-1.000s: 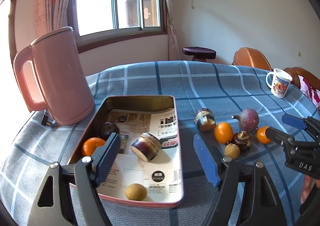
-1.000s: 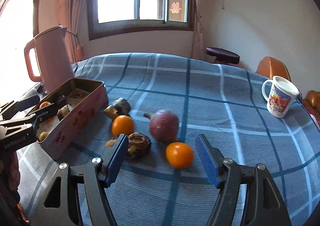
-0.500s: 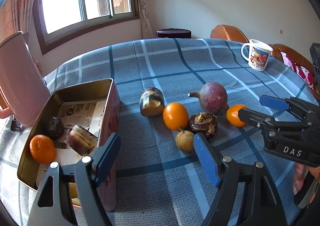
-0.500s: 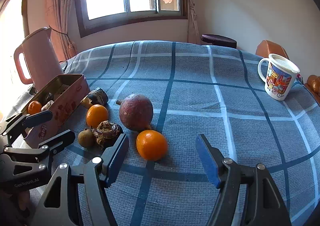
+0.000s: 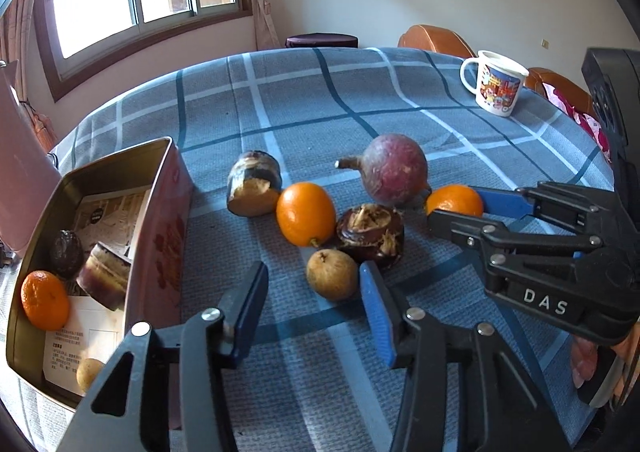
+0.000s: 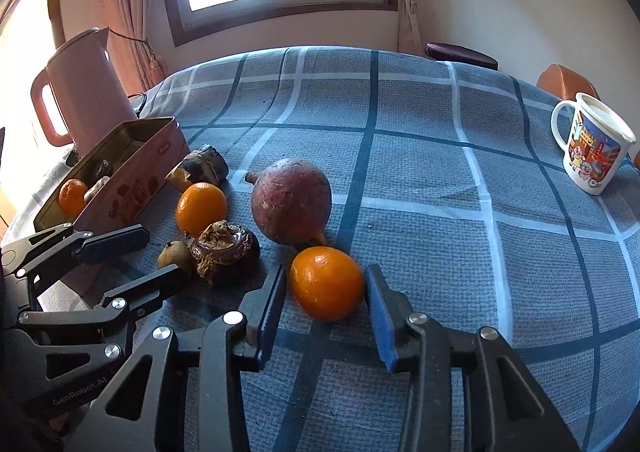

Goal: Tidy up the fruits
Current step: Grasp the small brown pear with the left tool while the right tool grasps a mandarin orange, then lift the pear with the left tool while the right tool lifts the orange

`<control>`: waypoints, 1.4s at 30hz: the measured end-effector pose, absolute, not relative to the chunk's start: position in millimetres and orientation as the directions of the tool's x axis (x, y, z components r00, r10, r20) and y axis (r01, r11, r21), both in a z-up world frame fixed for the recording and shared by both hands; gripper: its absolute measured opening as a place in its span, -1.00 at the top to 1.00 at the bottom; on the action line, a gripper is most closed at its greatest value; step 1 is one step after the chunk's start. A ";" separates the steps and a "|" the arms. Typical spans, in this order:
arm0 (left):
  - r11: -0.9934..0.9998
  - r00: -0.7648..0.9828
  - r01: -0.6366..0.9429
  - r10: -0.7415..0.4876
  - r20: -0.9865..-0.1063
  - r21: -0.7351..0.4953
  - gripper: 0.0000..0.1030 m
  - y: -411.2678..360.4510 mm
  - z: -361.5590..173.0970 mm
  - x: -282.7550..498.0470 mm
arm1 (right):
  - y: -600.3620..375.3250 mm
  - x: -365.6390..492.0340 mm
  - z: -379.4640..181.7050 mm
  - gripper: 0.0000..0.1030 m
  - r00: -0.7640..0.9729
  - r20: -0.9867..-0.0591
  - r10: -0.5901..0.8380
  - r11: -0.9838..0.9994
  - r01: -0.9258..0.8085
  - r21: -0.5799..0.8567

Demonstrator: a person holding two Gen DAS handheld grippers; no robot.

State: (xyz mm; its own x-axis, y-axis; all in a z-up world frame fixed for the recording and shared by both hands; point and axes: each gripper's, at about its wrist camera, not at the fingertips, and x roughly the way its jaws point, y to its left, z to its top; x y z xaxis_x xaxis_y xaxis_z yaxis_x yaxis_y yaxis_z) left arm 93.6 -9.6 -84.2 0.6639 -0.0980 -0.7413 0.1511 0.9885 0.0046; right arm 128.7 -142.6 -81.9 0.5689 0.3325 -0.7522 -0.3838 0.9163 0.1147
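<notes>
Loose fruit lies on the blue checked cloth: a small tan fruit (image 5: 331, 278), a dark split fruit (image 5: 370, 234), an orange (image 5: 306, 213), a large purple fruit (image 5: 394, 169), a cut brown piece (image 5: 253, 188) and a second orange (image 6: 326, 283). My left gripper (image 5: 312, 312) is open, its jaws on either side of the tan fruit without touching. My right gripper (image 6: 325, 312) is open around the second orange, with small gaps on both sides. The pink tin (image 5: 168, 212) at the left holds an orange (image 5: 44, 300) and several other pieces.
A pink kettle (image 6: 82, 92) stands behind the tin. A printed white mug (image 6: 592, 148) stands at the far right of the table. Brown chairs (image 5: 436, 38) and a dark stool (image 5: 322, 40) stand beyond the table's far edge.
My left gripper swung from over the tin to the loose fruit and now brackets the tan fruit. My right gripper moved forward and narrowed around the second orange.
</notes>
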 end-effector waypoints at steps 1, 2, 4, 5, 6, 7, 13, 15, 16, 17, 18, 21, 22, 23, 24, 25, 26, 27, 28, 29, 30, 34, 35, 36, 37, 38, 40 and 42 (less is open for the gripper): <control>0.988 0.655 0.156 -0.111 -0.748 -0.011 0.04 -9.2 -85.5 96.0 | -142.7 129.8 -83.0 0.24 0.560 -0.755 0.341 0.913 -0.388 0.125; 0.986 0.640 0.162 -0.126 -0.758 -0.027 0.04 -9.4 -87.5 99.5 | -142.8 130.8 -83.9 0.24 0.552 -0.758 0.348 0.911 -0.391 0.134; 0.986 0.612 0.155 -0.139 -0.778 -0.054 0.13 -8.4 -92.1 107.1 | -143.1 131.7 -85.0 0.25 0.544 -0.760 0.355 0.908 -0.393 0.143; 0.986 0.618 0.155 -0.139 -0.774 -0.054 0.20 -8.9 -91.5 108.1 | -143.1 131.7 -85.0 0.25 0.544 -0.760 0.356 0.908 -0.393 0.144; 0.986 0.616 0.154 -0.140 -0.775 -0.055 0.31 -9.3 -92.0 109.7 | -143.2 131.7 -85.1 0.25 0.543 -0.760 0.357 0.908 -0.394 0.145; 0.987 0.618 0.153 -0.138 -0.774 -0.055 0.33 -9.4 -92.0 110.4 | -143.4 131.7 -85.2 0.26 0.543 -0.759 0.360 0.907 -0.395 0.148; 0.987 0.621 0.149 -0.140 -0.771 -0.060 0.40 -7.3 -91.5 109.4 | -145.7 131.3 -83.8 0.27 0.542 -0.746 0.386 0.898 -0.406 0.170; 0.987 0.630 0.147 -0.140 -0.764 -0.060 0.40 -6.7 -89.8 108.1 | -146.5 130.5 -82.5 0.27 0.547 -0.740 0.391 0.897 -0.406 0.174; 0.988 0.636 0.146 -0.137 -0.760 -0.056 0.40 -7.0 -88.8 107.0 | -146.9 130.1 -82.0 0.27 0.550 -0.737 0.393 0.897 -0.405 0.175; 0.988 0.642 0.146 -0.134 -0.755 -0.052 0.40 -7.3 -87.8 105.8 | -147.0 129.8 -81.6 0.27 0.553 -0.735 0.394 0.897 -0.406 0.176; 0.988 0.649 0.144 -0.131 -0.750 -0.048 0.40 -7.5 -86.8 104.6 | -147.3 128.9 -80.8 0.27 0.556 -0.731 0.396 0.896 -0.407 0.176; 0.989 0.664 0.142 -0.128 -0.736 -0.045 0.40 -7.0 -84.1 102.3 | -148.4 125.8 -78.9 0.27 0.566 -0.720 0.401 0.894 -0.412 0.174; 0.989 0.668 0.139 -0.127 -0.733 -0.044 0.40 -6.4 -83.5 101.9 | -148.4 125.1 -78.1 0.27 0.569 -0.717 0.403 0.894 -0.414 0.173; 0.990 0.672 0.137 -0.126 -0.730 -0.045 0.40 -5.9 -83.0 101.2 | -148.4 124.5 -77.2 0.27 0.572 -0.714 0.404 0.893 -0.415 0.173; 0.990 0.676 0.135 -0.126 -0.726 -0.046 0.40 -5.2 -82.2 101.0 | -148.7 123.6 -76.7 0.27 0.574 -0.712 0.405 0.893 -0.416 0.173; 0.990 0.679 0.135 -0.128 -0.723 -0.049 0.40 -4.5 -81.6 100.4 | -148.6 123.1 -76.1 0.27 0.576 -0.709 0.406 0.892 -0.417 0.172; 0.990 0.683 0.133 -0.128 -0.719 -0.050 0.40 -3.8 -81.1 99.9 | -148.6 122.8 -75.3 0.27 0.579 -0.707 0.407 0.892 -0.418 0.172; 0.990 0.688 0.130 -0.126 -0.715 -0.050 0.40 -3.3 -80.4 99.2 | -148.5 122.2 -74.6 0.27 0.581 -0.704 0.407 0.892 -0.418 0.170; 0.990 0.692 0.128 -0.125 -0.711 -0.050 0.40 -2.8 -79.8 98.5 | -148.1 121.7 -74.1 0.27 0.583 -0.703 0.408 0.892 -0.420 0.169; 0.991 0.696 0.127 -0.125 -0.708 -0.050 0.40 -2.4 -79.2 97.8 | -147.7 120.9 -73.6 0.27 0.585 -0.701 0.409 0.891 -0.423 0.167; 0.991 0.699 0.125 -0.122 -0.704 -0.048 0.40 -2.6 -78.6 97.4 | -147.5 120.3 -73.1 0.27 0.587 -0.699 0.409 0.890 -0.425 0.164; 0.992 0.712 0.120 -0.117 -0.692 -0.044 0.40 -2.0 -76.6 95.0 | -147.1 119.1 -72.0 0.27 0.592 -0.694 0.410 0.889 -0.428 0.161; 0.992 0.714 0.120 -0.117 -0.690 -0.045 0.40 -1.9 -76.2 94.5 | -147.9 118.6 -71.7 0.27 0.594 -0.691 0.411 0.889 -0.429 0.161; 0.992 0.716 0.118 -0.116 -0.688 -0.044 0.40 -1.6 -75.8 94.2 | -148.0 118.2 -71.3 0.27 0.595 -0.689 0.413 0.889 -0.429 0.161; 0.992 0.718 0.115 -0.113 -0.686 -0.044 0.40 -1.4 -75.5 94.0 | -148.3 117.7 -71.0 0.27 0.597 -0.687 0.414 0.888 -0.430 0.162; 0.993 0.721 0.113 -0.112 -0.684 -0.044 0.40 -1.1 -75.1 93.7 | -149.1 116.9 -70.7 0.27 0.599 -0.685 0.415 0.888 -0.431 0.162; 0.993 0.725 0.111 -0.111 -0.680 -0.044 0.40 -0.8 -74.4 92.7 | -149.9 116.3 -70.0 0.27 0.602 -0.681 0.418 0.887 -0.433 0.163; 0.993 0.730 0.108 -0.107 -0.675 -0.041 0.40 -0.7 -73.7 91.5 | -150.5 115.5 -68.8 0.27 0.606 -0.674 0.423 0.885 -0.437 0.163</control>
